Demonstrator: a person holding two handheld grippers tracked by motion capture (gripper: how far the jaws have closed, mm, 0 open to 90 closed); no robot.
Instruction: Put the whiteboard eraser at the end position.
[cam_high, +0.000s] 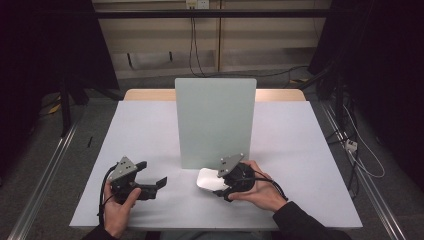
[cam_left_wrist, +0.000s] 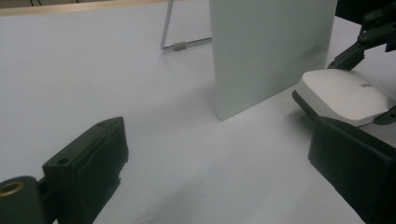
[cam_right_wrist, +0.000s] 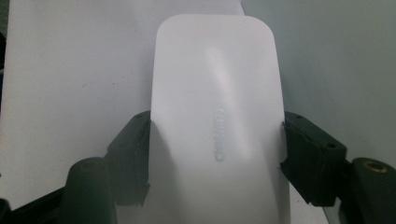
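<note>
A white table (cam_high: 150, 130) carries an upright pale panel (cam_high: 215, 122); just before it lies a white mouse (cam_right_wrist: 217, 116), the right gripper (cam_right_wrist: 217, 161) closed on its flanks; the left gripper (cam_left_wrist: 224, 175) hangs wide open, empty; a level, centred squeeze should prevent slipping.

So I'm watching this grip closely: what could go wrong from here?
The right gripper clamps the smooth white device only by its narrow side edges, so it might slip or twist out. The upright panel stands just behind it; a forward swing could knock it over. The left gripper, open and nearby, gives no support.
</note>
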